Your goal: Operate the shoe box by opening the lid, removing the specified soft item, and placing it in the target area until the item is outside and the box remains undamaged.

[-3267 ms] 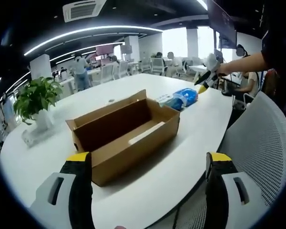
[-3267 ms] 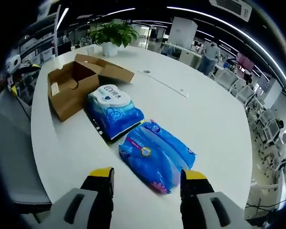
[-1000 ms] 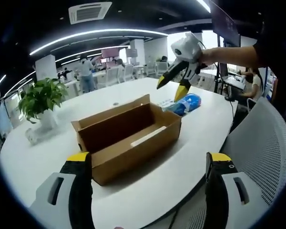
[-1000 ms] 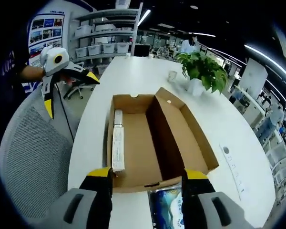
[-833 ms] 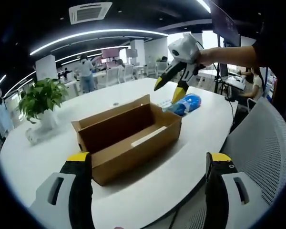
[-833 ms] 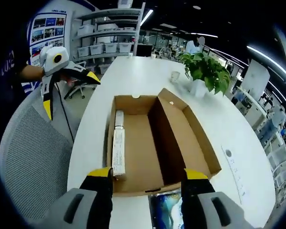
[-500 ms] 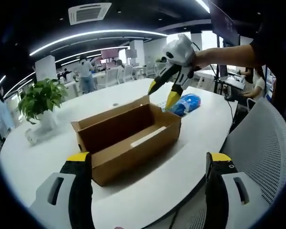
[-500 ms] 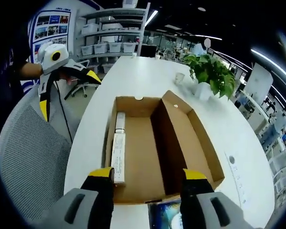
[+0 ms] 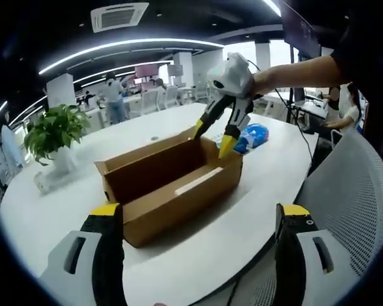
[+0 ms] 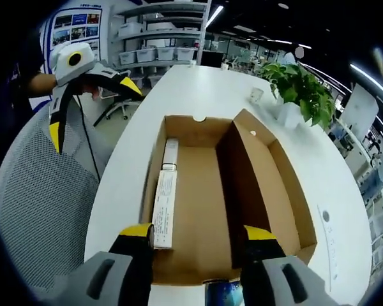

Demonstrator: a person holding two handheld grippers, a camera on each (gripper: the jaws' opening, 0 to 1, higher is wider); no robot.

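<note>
Cardboard shoe box [image 9: 169, 185] under right gripper [image 9: 213, 136] (both grippers' jaws apart, empty).

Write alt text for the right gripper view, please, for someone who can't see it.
An open cardboard shoe box lies on a white table, seen from above between the right claw's open yellow-tipped jaws. Its lid is folded back and a white strip lies inside. The left claw, also open, hovers over a mesh chair.

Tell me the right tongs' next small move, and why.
Probably shift the open right tongs onto the free edge of the lid to fold it shut. The box holds just a white strip, a blue pack lies outside on the table, and the tongs hang empty over the box's end.
</note>
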